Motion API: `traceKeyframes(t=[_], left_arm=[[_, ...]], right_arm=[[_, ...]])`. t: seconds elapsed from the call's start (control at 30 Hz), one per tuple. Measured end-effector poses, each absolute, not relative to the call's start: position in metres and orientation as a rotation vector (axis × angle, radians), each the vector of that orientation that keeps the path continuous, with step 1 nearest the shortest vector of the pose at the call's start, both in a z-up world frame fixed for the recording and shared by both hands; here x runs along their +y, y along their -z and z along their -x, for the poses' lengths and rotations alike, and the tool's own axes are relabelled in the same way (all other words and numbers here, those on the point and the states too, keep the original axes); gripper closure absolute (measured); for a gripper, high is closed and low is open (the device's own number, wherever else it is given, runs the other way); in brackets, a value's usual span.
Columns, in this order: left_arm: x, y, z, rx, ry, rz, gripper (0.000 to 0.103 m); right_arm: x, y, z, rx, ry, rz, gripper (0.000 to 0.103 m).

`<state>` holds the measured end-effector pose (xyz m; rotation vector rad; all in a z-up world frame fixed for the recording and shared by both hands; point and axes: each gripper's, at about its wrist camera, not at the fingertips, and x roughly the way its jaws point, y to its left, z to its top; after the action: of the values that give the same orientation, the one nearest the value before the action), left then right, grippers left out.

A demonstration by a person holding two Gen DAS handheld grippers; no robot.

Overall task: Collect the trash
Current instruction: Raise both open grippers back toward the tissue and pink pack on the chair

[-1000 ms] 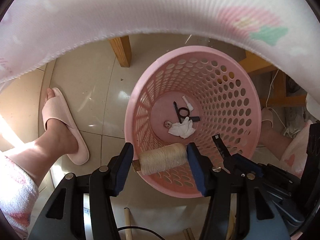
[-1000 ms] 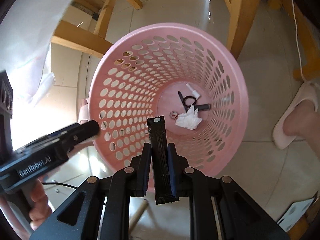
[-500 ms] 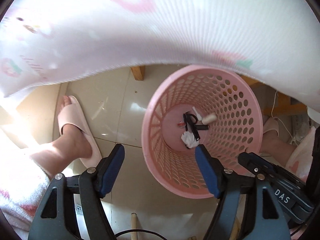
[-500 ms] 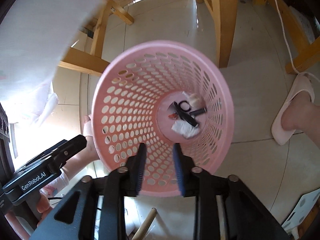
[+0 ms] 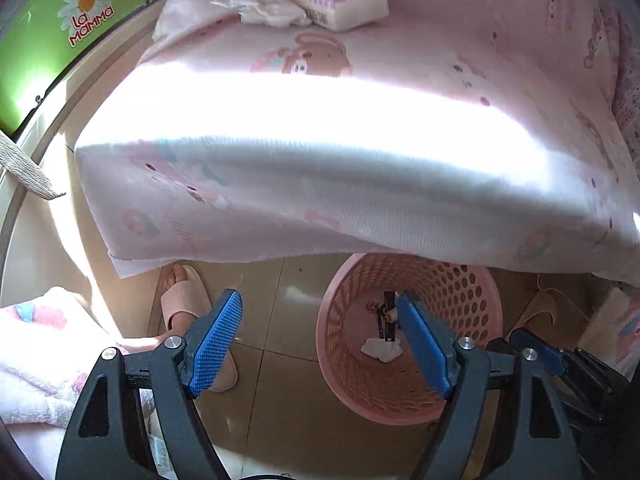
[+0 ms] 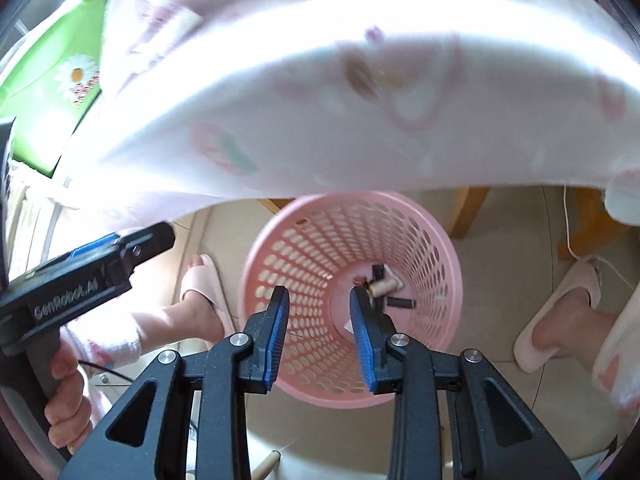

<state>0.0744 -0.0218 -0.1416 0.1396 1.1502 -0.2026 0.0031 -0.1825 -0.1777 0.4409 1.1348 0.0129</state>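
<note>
A pink perforated basket [image 5: 460, 292] stands on the floor under the table edge. In its bottom lie a white tissue [image 5: 382, 350], a spool of cream thread [image 6: 384, 286] and black pieces [image 6: 400, 303]. My left gripper [image 5: 318, 296] hangs above and left of the basket, its jaws opening, with nothing between the blue pads. My right gripper [image 6: 320, 292] is over the basket [image 6: 304, 248], open and empty. On the table top a crumpled tissue [image 5: 268, 10] lies against a pink and white pack [image 5: 340, 2].
A pink patterned tablecloth [image 5: 320, 140] overhangs the basket. A green box [image 5: 52, 32] sits at the far left. The person's feet in pink slippers [image 5: 188, 300] [image 6: 560, 312] stand on both sides of the basket. Wooden legs [image 6: 468, 212] rise behind it.
The left gripper let go of the thread spool and the right let go of the black strip; both now lie in the basket. Both grippers rose and tilted up, bringing the table top into view.
</note>
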Motion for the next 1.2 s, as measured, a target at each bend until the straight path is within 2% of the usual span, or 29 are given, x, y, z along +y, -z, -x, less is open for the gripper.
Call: traceKeyframes(t=[0.13, 0.23, 0.4, 0.53, 0.67, 0.8, 0.97, 1.03, 1.1, 1.2], left_arm=[[-0.019, 0.125, -0.076, 1.068, 0.168, -0.168, 0.020], [-0.020, 0.114, -0.074, 1.004, 0.150, -0.179, 0.010], [-0.018, 0.098, -0.072, 0.947, 0.143, -0.162, 0.005], [-0.006, 0.097, -0.074, 0.978, 0.146, -0.066, 0.005], [0.001, 0.085, -0.074, 0.918, 0.117, -0.061, 0.005], [0.000, 0.062, -0.076, 0.869, 0.138, -0.090, 0.005], [0.002, 0.019, -0.087, 0.764, 0.145, -0.097, 0.004], [0.008, -0.002, -0.093, 0.717, 0.121, -0.064, 0.004], [0.019, -0.025, -0.100, 0.669, 0.036, -0.019, 0.004], [0.040, -0.059, -0.112, 0.621, 0.035, 0.086, 0.002]], right_arm=[[-0.176, 0.158, 0.003, 1.078, 0.001, -0.399, 0.069], [-0.173, 0.137, 0.008, 0.992, 0.051, -0.333, 0.069], [-0.172, 0.110, 0.017, 0.863, 0.120, -0.233, 0.069], [-0.173, 0.095, 0.021, 0.807, 0.133, -0.201, 0.069], [-0.171, 0.072, 0.023, 0.754, 0.131, -0.147, 0.069], [-0.175, 0.056, 0.012, 0.750, 0.076, -0.146, 0.069], [-0.178, 0.021, -0.011, 0.701, 0.047, -0.012, 0.069], [-0.181, 0.003, -0.017, 0.667, 0.025, 0.011, 0.064], [-0.189, -0.014, -0.021, 0.633, 0.005, -0.002, 0.045], [-0.206, -0.033, -0.028, 0.583, 0.003, -0.028, 0.043]])
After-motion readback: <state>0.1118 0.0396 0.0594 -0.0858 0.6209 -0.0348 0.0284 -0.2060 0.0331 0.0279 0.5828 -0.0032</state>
